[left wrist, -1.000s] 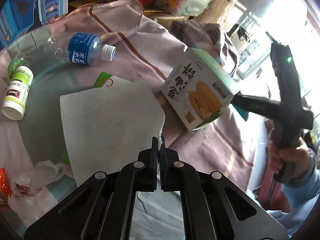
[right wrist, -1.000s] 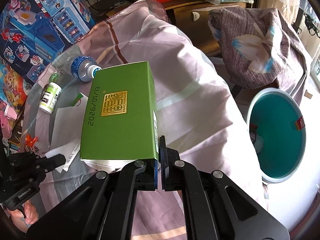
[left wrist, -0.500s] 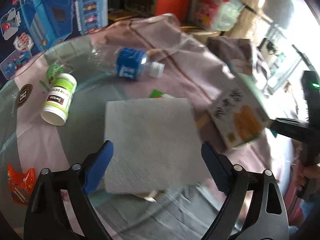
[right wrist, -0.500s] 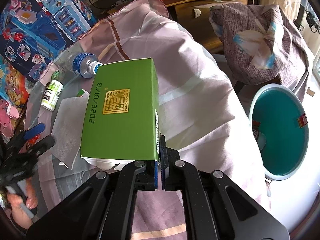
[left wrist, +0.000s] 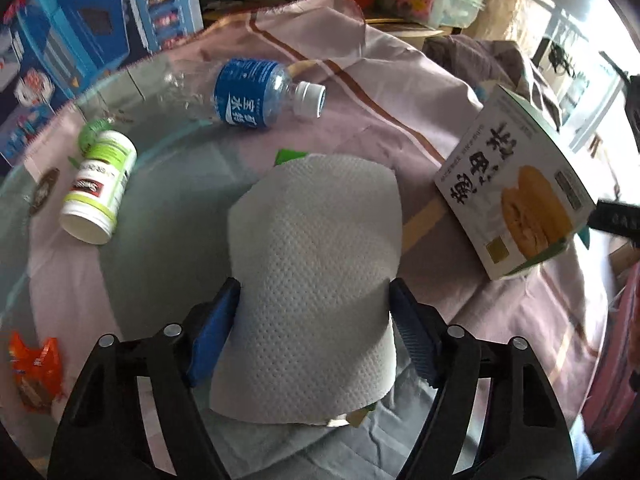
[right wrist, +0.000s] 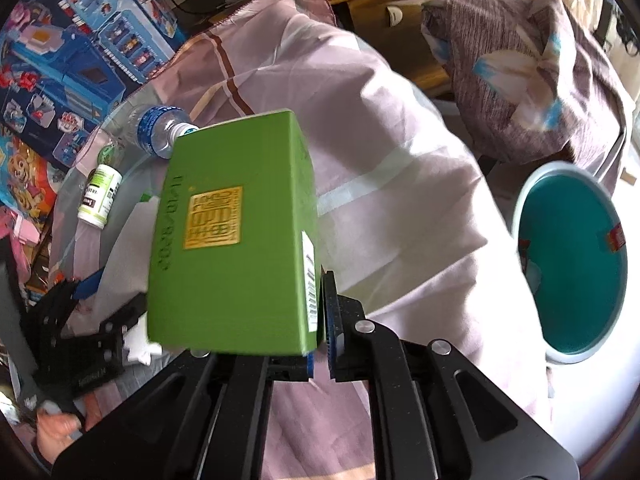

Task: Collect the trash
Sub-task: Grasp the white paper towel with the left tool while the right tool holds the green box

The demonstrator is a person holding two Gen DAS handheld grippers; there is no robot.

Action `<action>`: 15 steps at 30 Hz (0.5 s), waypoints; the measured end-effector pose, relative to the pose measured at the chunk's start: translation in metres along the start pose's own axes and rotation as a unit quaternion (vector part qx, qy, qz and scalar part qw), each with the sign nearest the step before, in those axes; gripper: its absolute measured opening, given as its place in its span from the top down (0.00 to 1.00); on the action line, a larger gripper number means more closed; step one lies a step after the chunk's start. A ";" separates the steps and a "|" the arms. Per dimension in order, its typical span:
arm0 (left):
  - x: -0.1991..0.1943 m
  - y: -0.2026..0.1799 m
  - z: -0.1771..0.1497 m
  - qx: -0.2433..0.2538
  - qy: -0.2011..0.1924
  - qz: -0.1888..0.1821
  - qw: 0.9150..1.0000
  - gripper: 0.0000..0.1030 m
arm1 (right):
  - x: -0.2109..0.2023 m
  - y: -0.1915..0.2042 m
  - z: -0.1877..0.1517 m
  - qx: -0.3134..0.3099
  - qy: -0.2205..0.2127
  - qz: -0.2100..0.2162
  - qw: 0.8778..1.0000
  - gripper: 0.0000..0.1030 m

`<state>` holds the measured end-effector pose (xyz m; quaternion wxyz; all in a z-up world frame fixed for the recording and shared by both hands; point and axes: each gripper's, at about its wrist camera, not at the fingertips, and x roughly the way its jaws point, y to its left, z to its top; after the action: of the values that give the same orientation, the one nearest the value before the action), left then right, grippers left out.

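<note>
Your left tongs (left wrist: 314, 312) point down at a white paper towel (left wrist: 316, 280) that lies on the round glass tabletop (left wrist: 168, 216). The jaws are closing, and the towel sits between the two blue pads, which touch its edges on both sides. I cannot tell if they squeeze it.

Your right tongs (right wrist: 320, 320) are nearly shut and pinch the edge of a green box (right wrist: 232, 248). The box is up in the air, over the pink striped cloth (right wrist: 384, 168). In the left view its front shows a yellow cake picture.

A water bottle (left wrist: 256, 94) with a blue label lies on its side past the towel. A small white and green pill bottle (left wrist: 100, 192) lies to the left of it. An orange wrapper (left wrist: 36, 368) lies near the left edge.

A white bin with a teal inside (right wrist: 576, 260) stands on the floor, to the right of the box.
</note>
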<state>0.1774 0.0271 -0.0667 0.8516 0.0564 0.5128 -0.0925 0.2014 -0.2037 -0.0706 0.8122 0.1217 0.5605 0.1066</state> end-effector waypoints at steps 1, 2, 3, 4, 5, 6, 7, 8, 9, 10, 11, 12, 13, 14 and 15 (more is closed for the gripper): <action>0.000 -0.001 -0.001 0.003 0.005 -0.008 1.000 0.26 | 0.004 0.001 0.000 0.000 0.002 0.000 1.000 0.94; 0.001 -0.001 -0.001 0.004 0.009 -0.014 1.000 0.26 | 0.005 0.001 0.000 -0.002 0.002 -0.001 1.000 0.94; 0.001 0.001 -0.002 0.001 0.009 -0.017 1.000 0.26 | 0.007 0.002 -0.001 -0.003 0.003 0.000 1.000 0.93; 0.000 0.006 -0.001 -0.008 0.010 -0.029 0.999 0.26 | 0.008 0.002 -0.001 -0.005 0.004 0.000 1.000 0.93; -0.001 0.008 -0.001 -0.016 0.011 -0.037 0.999 0.26 | 0.008 0.003 -0.001 -0.006 0.004 0.000 1.000 0.93; -0.003 0.012 0.000 -0.026 0.010 -0.044 0.999 0.26 | 0.008 0.004 -0.001 -0.008 0.004 -0.001 1.000 0.93; -0.005 0.016 0.001 -0.033 0.007 -0.048 0.998 0.26 | 0.008 0.004 -0.001 -0.008 0.004 -0.001 1.000 0.93; -0.008 0.019 0.002 -0.039 0.000 -0.048 0.998 0.26 | 0.009 0.004 -0.001 -0.008 0.005 -0.001 1.000 0.93; -0.010 0.021 0.003 -0.040 -0.006 -0.045 0.998 0.26 | 0.009 0.004 -0.001 -0.008 0.005 -0.001 1.000 0.93; -0.010 0.022 0.004 -0.040 -0.008 -0.041 0.998 0.26 | 0.010 0.004 0.000 -0.009 0.005 -0.001 1.000 0.93; -0.009 0.023 0.004 -0.042 -0.010 -0.038 0.998 0.26 | 0.010 0.005 -0.001 -0.009 0.005 -0.001 1.000 0.93; -0.007 0.023 0.003 -0.041 -0.008 -0.039 0.998 0.27 | 0.011 0.005 0.000 -0.009 0.006 -0.001 1.000 0.93; -0.004 0.022 0.003 -0.037 -0.003 -0.040 0.999 0.30 | 0.011 0.004 0.000 -0.008 0.008 -0.001 1.000 0.93; 0.000 0.018 0.002 -0.029 0.003 -0.036 0.999 0.31 | 0.012 0.004 0.000 -0.007 0.010 0.000 1.000 0.93; 0.000 0.015 0.000 -0.027 0.001 -0.037 0.999 0.31 | 0.013 0.004 -0.001 -0.006 0.010 0.000 1.000 0.93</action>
<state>0.1810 0.0416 -0.0667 0.8481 0.0147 0.5179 -0.1105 0.2053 -0.1962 -0.0810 0.8072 0.1153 0.5682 0.1110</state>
